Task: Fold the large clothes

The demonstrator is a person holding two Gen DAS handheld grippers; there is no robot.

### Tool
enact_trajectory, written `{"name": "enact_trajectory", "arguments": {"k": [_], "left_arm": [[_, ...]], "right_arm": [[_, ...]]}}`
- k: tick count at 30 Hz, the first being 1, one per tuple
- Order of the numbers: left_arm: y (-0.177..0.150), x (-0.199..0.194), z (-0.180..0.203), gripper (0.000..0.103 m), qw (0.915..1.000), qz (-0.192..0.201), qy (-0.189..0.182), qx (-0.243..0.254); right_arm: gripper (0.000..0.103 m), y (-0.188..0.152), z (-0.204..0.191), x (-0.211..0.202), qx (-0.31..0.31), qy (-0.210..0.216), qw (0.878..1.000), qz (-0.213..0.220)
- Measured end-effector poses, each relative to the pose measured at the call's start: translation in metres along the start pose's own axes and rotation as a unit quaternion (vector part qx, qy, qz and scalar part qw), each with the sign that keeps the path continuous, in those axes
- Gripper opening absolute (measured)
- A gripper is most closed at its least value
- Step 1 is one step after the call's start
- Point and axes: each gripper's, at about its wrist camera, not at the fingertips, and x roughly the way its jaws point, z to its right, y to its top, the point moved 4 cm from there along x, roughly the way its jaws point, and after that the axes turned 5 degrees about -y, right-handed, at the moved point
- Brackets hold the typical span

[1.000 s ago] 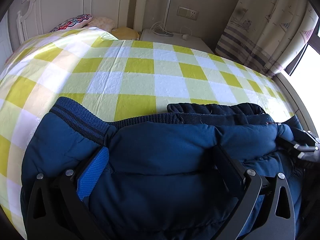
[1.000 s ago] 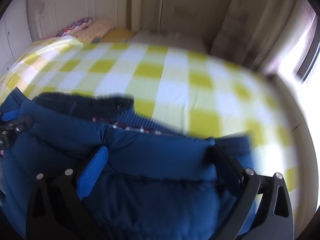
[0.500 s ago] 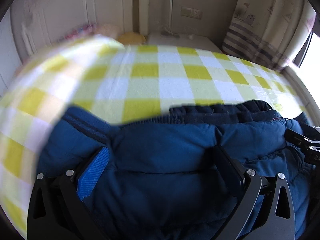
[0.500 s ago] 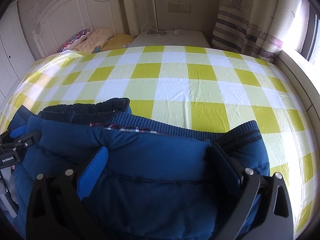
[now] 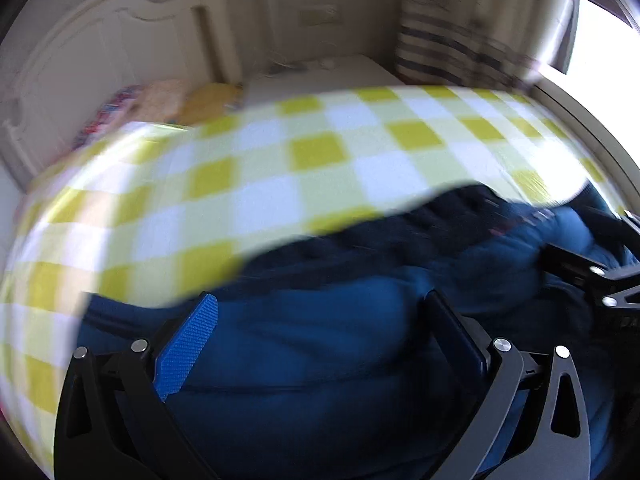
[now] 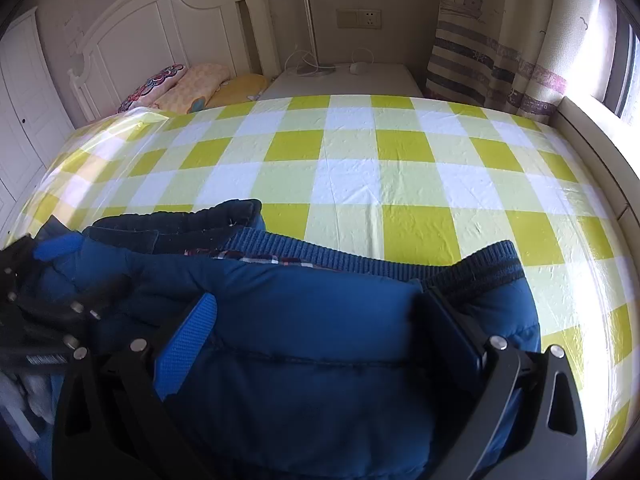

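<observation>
A puffy blue jacket (image 5: 312, 360) with ribbed cuffs and a dark collar hangs bunched over the yellow-checked bed sheet (image 5: 260, 184). My left gripper (image 5: 320, 300) is shut on a thick fold of it, and padding bulges between the blue pad and the black finger. My right gripper (image 6: 316, 300) grips the jacket (image 6: 320, 332) the same way, just behind a ribbed cuff (image 6: 480, 268). The right gripper (image 5: 592, 276) shows at the right edge of the blurred left wrist view. In the right wrist view, the left gripper (image 6: 48, 280) sits close at the left.
The bed sheet (image 6: 380, 168) spreads wide ahead. Pillows (image 6: 180, 88) lie by the white headboard (image 6: 140, 32). A white nightstand (image 6: 344, 76) with cables stands at the far wall. A striped curtain (image 6: 492, 40) and a window ledge (image 6: 592, 136) border the right side.
The left gripper has swung fast with its fold, blurring and tilting its view. The two grippers are now closer together. The right gripper's view has barely shifted.
</observation>
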Motion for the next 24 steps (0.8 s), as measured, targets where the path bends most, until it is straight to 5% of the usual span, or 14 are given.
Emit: {"name": "enact_trajectory", "arguments": {"k": [4,7,18,21,24], "left_arm": [[-0.009,0.004,-0.093,0.099,0.9944,-0.012,0.018,-0.103],[-0.028,0.015,-0.126,0.099,0.9785,-0.019,-0.089,-0.185],[-0.029,0.012,-0.120,0.099,0.9803,0.005,-0.082,-0.180],[-0.026,-0.022,-0.116,0.099,0.9844,0.034,-0.027,-0.170],[-0.026,-0.062,-0.083,0.099,0.9890,0.068,-0.042,-0.124]], "right_arm": [[0.100,0.000,0.001,0.000,0.000,0.000,1.000,0.001],[0.100,-0.001,0.001,0.000,-0.002,-0.003,1.000,0.000],[0.100,0.000,-0.001,0.000,-0.001,0.001,1.000,-0.004],[0.100,0.000,0.000,-0.015,0.002,-0.013,1.000,-0.001],[0.100,-0.010,-0.019,-0.057,-0.019,0.004,0.999,0.037]]}}
